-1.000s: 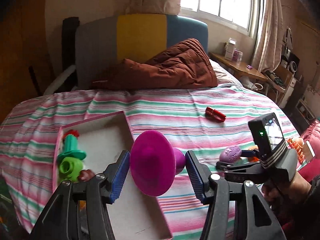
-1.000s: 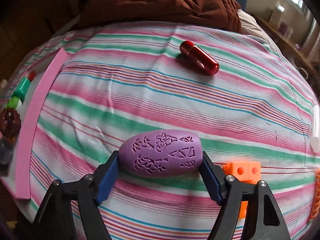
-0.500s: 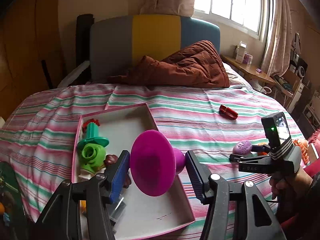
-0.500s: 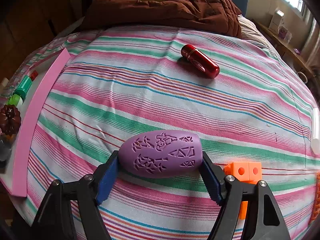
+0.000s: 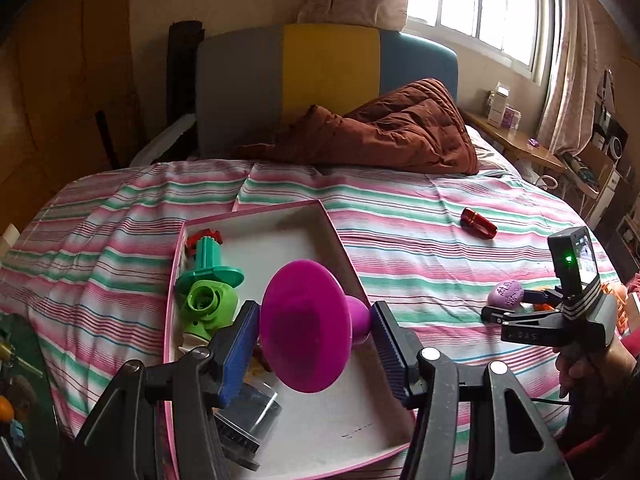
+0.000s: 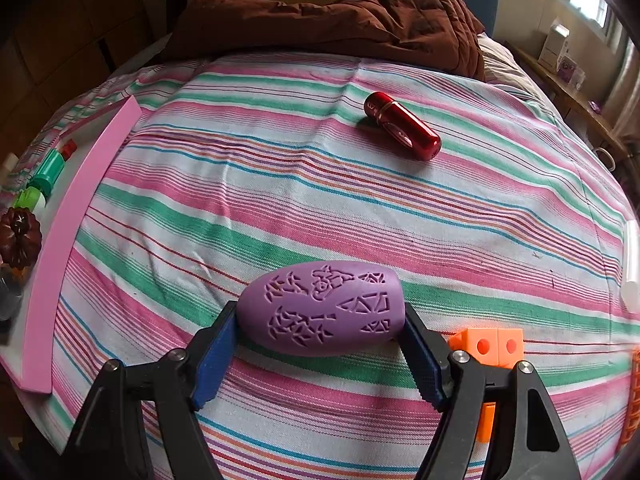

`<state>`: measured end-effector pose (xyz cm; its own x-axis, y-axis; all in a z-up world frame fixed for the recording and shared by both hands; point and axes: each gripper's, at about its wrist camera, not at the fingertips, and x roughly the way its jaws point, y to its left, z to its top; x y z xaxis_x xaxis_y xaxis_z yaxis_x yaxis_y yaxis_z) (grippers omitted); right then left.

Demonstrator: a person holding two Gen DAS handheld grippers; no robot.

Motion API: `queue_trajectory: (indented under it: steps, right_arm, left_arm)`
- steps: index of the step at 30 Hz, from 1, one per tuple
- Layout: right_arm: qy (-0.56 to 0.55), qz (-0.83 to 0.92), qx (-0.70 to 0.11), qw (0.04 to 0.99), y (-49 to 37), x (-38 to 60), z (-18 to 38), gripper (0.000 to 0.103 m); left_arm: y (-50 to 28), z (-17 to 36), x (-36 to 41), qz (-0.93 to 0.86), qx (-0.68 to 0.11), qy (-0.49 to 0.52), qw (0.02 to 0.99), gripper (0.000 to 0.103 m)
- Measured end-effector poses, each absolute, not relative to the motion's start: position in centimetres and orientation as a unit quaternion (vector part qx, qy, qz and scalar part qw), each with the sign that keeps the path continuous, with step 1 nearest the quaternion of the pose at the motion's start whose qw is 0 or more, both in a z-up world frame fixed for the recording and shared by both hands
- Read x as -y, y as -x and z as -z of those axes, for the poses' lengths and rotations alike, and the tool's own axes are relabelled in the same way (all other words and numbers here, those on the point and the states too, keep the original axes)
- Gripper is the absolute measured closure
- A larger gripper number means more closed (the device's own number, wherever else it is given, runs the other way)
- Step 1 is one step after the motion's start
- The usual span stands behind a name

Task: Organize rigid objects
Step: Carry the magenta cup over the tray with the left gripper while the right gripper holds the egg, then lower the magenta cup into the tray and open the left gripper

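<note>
My left gripper (image 5: 314, 330) is clamped on a magenta funnel-shaped piece (image 5: 306, 326): a wide matte disc facing the camera, narrowing to a short stub that presses against one blue pad, while the disc's rim meets the other pad. I hold it above the pink-rimmed box (image 5: 334, 236), over the near half of its white floor.

Inside that box, along its left wall, I see a clear container with a dark base (image 5: 244, 416) at the near corner, then a light green ring-shaped part (image 5: 206, 304), a darker green flanged peg (image 5: 209, 266) behind it, and a red piece (image 5: 204, 237) toward the far left corner.

My right gripper (image 6: 320, 344) grips a purple egg-shaped object (image 6: 320, 308) lengthwise, one pad on each end. Its surface is smooth and matte with carved recessed patterns, triangles and leafy shapes. It hangs just over the striped bedspread (image 6: 280, 184), near the bed's right side.

Just beyond the right finger sits an orange cube block (image 6: 486, 346) with round holes. Further up the bedspread lies a glossy red capsule-shaped cylinder (image 6: 402, 126), well apart from everything else. At the head of the bed a brown quilt (image 5: 396, 128) is heaped.
</note>
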<state>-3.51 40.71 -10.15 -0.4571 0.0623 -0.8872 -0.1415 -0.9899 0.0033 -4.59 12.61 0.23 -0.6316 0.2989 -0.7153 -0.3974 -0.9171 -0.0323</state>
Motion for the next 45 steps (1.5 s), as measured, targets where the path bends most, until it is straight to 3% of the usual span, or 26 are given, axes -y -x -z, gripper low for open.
queue_trajectory:
  steps: [15, 21, 40, 45]
  right_arm:
    - [0.518, -0.853, -0.037, 0.060, 3.7, -40.6, 10.2, 0.026]
    - [0.518, -0.853, -0.037, 0.060, 3.8, -40.6, 10.1, 0.026]
    - [0.518, -0.853, -0.039, 0.059, 3.8, -40.4, 10.1, 0.026]
    - [0.518, -0.853, -0.039, 0.059, 3.8, -40.5, 10.1, 0.026]
  left_arm:
    - [9.3, -0.2, -12.0, -0.897, -0.068, 0.395, 0.186, 0.046]
    - [15.0, -0.2, -10.9, -0.879, -0.004, 0.435, 0.194, 0.046]
    - [22.6, 6.7, -13.4, -0.857, -0.075, 0.490, 0.139, 0.045]
    - [21.7, 5.9, -12.7, -0.867, -0.071, 0.474, 0.134, 0.037]
